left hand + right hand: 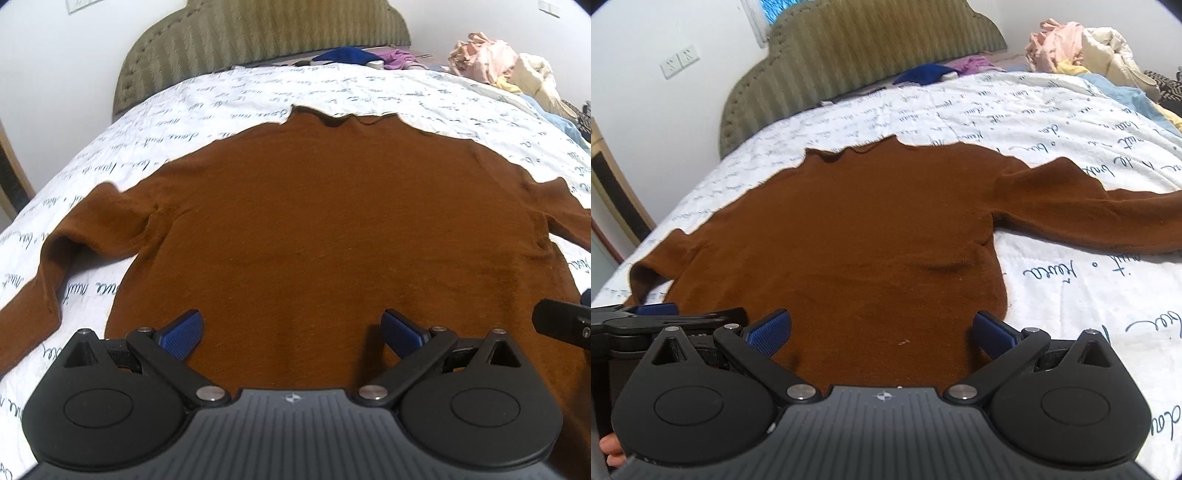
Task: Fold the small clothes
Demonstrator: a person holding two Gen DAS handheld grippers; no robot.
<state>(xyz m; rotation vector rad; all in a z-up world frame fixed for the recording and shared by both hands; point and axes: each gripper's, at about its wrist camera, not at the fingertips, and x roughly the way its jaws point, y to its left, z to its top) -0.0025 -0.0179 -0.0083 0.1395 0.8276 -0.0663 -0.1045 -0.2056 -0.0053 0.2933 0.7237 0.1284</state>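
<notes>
Your left gripper [291, 334] and right gripper [882, 334] both hover over the hem, fingers spread apart, empty. The brown sweater [314, 221] lies flat on the script-printed bedspread [221, 96], sleeves outstretched.

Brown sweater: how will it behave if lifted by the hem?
The brown sweater lies flat with soft wrinkles, so it is probably floppy and will drape. The spread sleeve will likely trail. The fuzzy knit should grip, not slip.

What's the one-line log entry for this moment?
left gripper: open, empty | right gripper: open, empty | brown knit long-sleeved sweater: flat, unfolded, sleeves out | white script-printed bedspread
</notes>
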